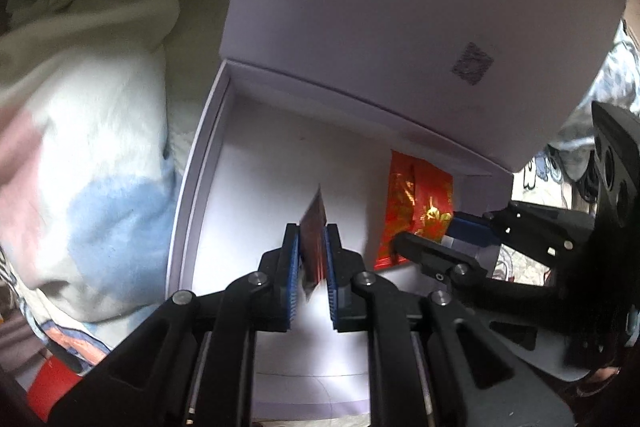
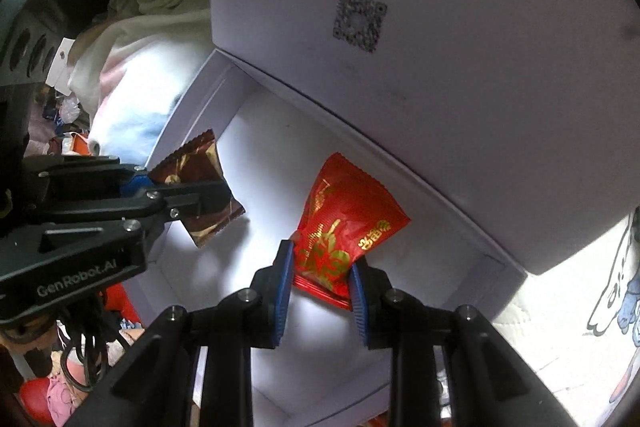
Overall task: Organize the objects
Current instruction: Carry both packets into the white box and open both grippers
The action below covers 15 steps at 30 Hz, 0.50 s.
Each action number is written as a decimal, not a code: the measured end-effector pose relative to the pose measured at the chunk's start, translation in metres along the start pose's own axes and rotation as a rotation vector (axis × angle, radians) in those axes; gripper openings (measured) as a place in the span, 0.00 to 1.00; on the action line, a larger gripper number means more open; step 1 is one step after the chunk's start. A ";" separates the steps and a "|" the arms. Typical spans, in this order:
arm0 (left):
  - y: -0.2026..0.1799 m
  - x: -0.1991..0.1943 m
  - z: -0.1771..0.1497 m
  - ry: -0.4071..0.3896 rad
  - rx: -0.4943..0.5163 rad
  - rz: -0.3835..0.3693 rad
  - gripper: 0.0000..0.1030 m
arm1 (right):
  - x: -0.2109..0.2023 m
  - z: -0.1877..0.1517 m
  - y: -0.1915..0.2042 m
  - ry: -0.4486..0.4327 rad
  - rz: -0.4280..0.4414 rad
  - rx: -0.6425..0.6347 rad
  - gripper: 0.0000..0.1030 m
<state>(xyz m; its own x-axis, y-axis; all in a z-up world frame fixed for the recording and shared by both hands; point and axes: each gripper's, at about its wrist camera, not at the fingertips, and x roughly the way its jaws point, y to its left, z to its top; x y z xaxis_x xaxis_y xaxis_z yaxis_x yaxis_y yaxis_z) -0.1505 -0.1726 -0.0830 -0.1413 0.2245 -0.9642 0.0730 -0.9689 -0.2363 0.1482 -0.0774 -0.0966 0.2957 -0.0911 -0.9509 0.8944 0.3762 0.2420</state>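
I hold two snack packets over the open white box (image 2: 188, 131). The red packet (image 2: 344, 227) is pinched at its lower sealed end by my right gripper (image 2: 320, 291), jaws narrowed onto it, blue pads (image 2: 282, 291) pressing both sides. Its long axis runs up and away from the fingers toward the far wall of the box, leaning slightly right, gold print facing the camera. It hangs above the box floor near the far right corner; I cannot tell whether its tip touches the floor or wall.

The brown packet (image 2: 200, 183) is held by my left gripper (image 1: 313, 259), jaws almost fully closed on it. In the left wrist view I see it edge-on (image 1: 314, 243), a thin strip standing up between the pads with its long axis in line with the fingers. In the right wrist view its broad face shows, with the serrated top edge pointing to the box's left wall. It sits above the floor, toward the left side.

Both grippers point steeply down into the box, side by side, the left one (image 2: 176, 195) entering from the left of the right wrist view.

The hinged lid (image 1: 400, 7) stands open behind the far wall, a square code (image 2: 360, 21) printed on its inner face. Crumpled bedding (image 1: 88, 147) lies against the box's left wall.
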 end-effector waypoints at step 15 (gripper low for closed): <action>-0.001 -0.014 -0.007 -0.007 -0.056 0.069 0.14 | -0.012 -0.005 -0.003 0.017 -0.037 0.031 0.35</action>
<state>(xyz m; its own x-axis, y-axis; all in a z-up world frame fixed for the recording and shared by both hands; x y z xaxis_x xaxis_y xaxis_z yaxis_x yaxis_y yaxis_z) -0.1422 -0.1740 -0.0703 -0.1410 0.1565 -0.9776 0.1382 -0.9746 -0.1760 0.1400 -0.0724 -0.0871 0.2567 -0.0883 -0.9624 0.9146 0.3441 0.2124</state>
